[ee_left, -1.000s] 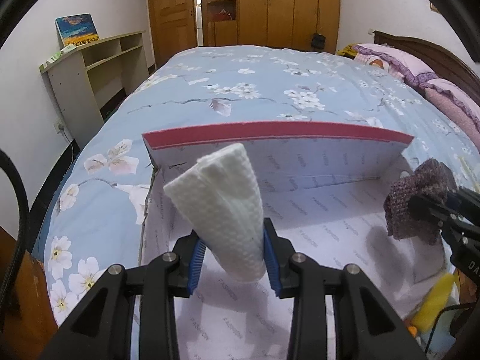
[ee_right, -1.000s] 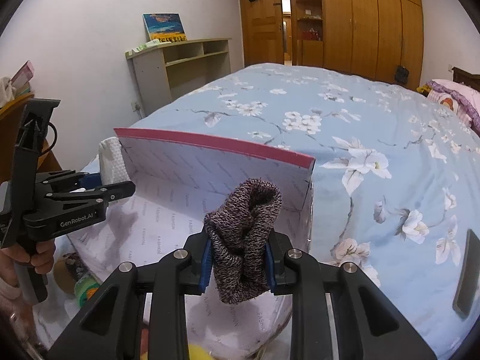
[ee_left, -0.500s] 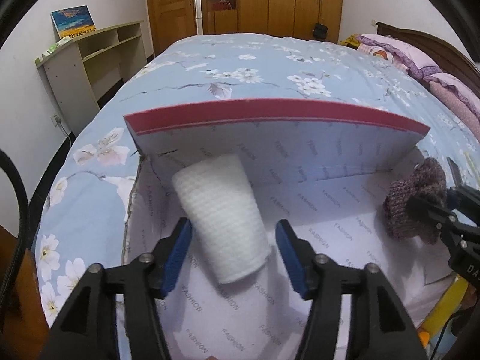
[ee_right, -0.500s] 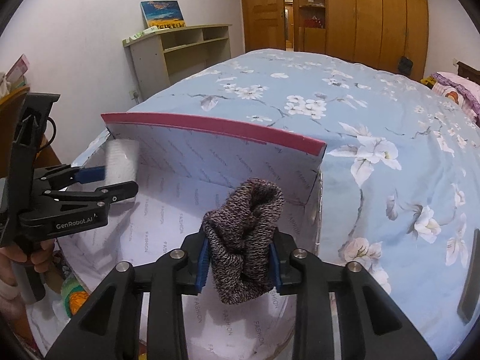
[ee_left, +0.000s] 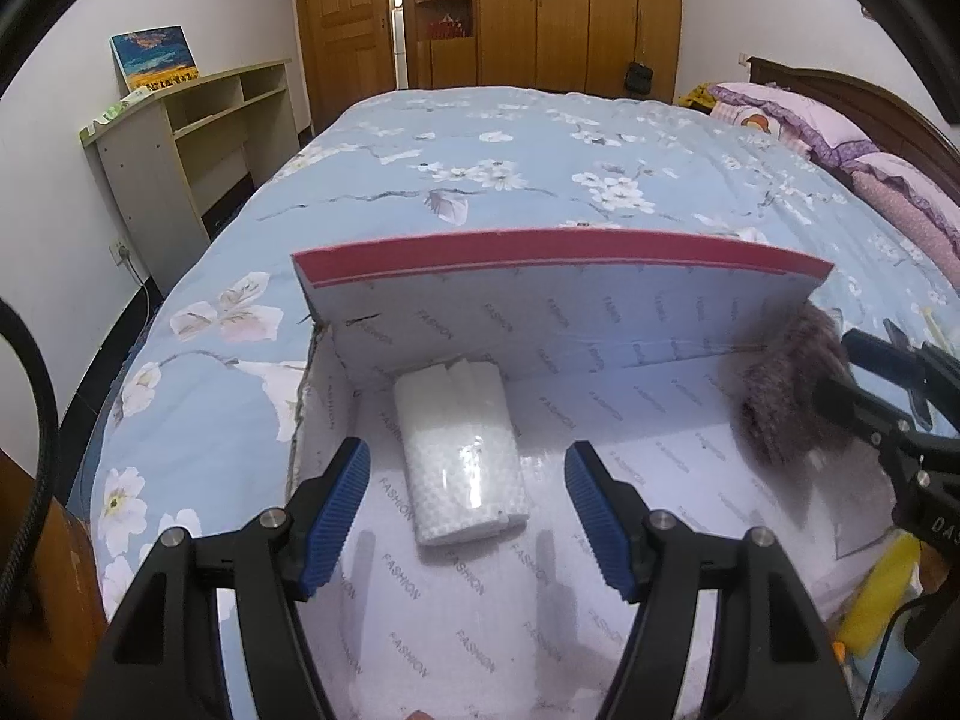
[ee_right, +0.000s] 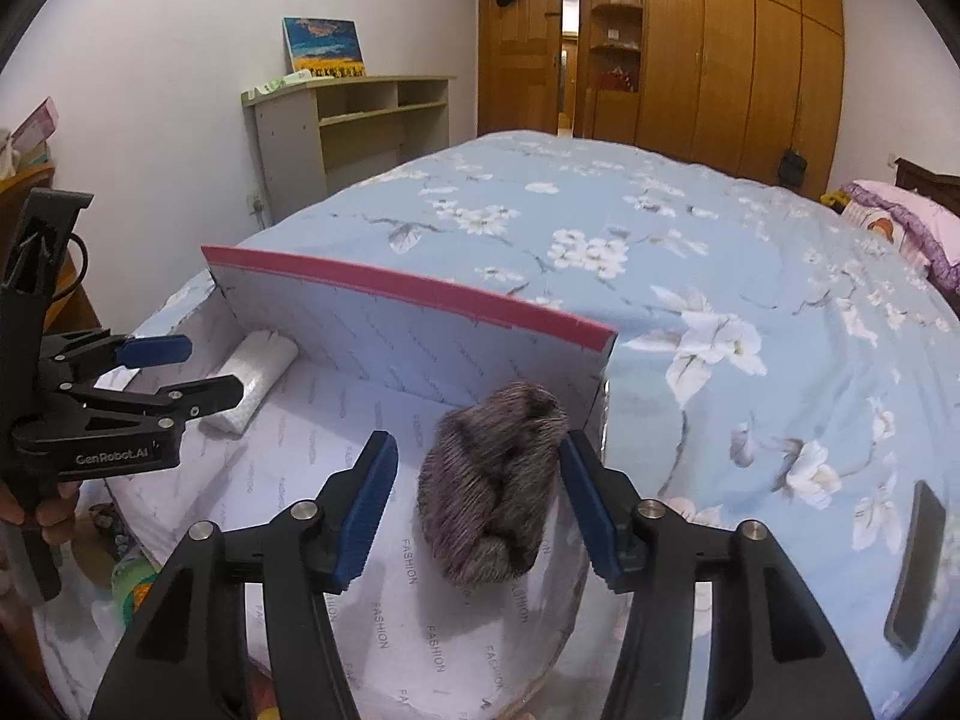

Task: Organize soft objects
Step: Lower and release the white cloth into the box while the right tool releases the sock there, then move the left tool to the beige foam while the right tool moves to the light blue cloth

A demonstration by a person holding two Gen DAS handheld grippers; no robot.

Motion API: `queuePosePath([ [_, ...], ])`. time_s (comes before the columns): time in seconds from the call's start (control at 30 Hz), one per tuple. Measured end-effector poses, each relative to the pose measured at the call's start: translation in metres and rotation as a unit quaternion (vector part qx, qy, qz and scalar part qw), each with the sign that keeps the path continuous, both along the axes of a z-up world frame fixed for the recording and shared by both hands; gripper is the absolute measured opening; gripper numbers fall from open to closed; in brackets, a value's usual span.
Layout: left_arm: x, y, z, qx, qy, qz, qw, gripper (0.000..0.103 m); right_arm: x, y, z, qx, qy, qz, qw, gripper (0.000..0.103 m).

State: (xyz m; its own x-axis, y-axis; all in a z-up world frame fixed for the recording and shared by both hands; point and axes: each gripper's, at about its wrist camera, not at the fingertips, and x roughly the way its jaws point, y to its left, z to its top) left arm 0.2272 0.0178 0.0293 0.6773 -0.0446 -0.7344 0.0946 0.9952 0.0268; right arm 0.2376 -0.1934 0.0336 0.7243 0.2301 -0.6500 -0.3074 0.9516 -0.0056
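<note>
My left gripper (ee_left: 465, 516) opening over white towel (ee_left: 462, 456), lengthwise ahead | right gripper (ee_right: 477, 504) opening around brown knit roll (ee_right: 489, 480), released

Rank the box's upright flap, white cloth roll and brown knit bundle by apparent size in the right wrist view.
1. upright flap
2. brown knit bundle, though it lies nearest the camera
3. white cloth roll

black tongs (ee_left: 468, 516) with ribbed blue pads (ee_left: 336, 516) (silver screws).

Even indoor light, strong fisheye bending, dark corners, motion-blurred knit.
</note>
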Motion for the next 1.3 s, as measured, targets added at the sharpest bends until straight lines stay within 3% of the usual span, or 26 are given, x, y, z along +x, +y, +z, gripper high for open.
queuePosePath([
  [0.43, -0.038, 0.005, 0.023, -0.016, -0.017, -0.007, 0.9997, 0.071, -0.029, -0.003, 0.024, 0.009, -0.029, 0.001, 1.0, 0.058],
  [0.8, -0.081, 0.014, 0.03, -0.038, -0.02, 0.0, 0.9991, 0.071, -0.066, 0.001, 0.025, 0.015, -0.029, 0.004, 0.999, 0.058],
  [1.3, -0.131, 0.027, 0.005, -0.049, 0.0, 0.016, 0.9987, 0.071, -0.125, -0.001, 0.016, 0.019, -0.032, -0.003, 0.999, 0.058],
])
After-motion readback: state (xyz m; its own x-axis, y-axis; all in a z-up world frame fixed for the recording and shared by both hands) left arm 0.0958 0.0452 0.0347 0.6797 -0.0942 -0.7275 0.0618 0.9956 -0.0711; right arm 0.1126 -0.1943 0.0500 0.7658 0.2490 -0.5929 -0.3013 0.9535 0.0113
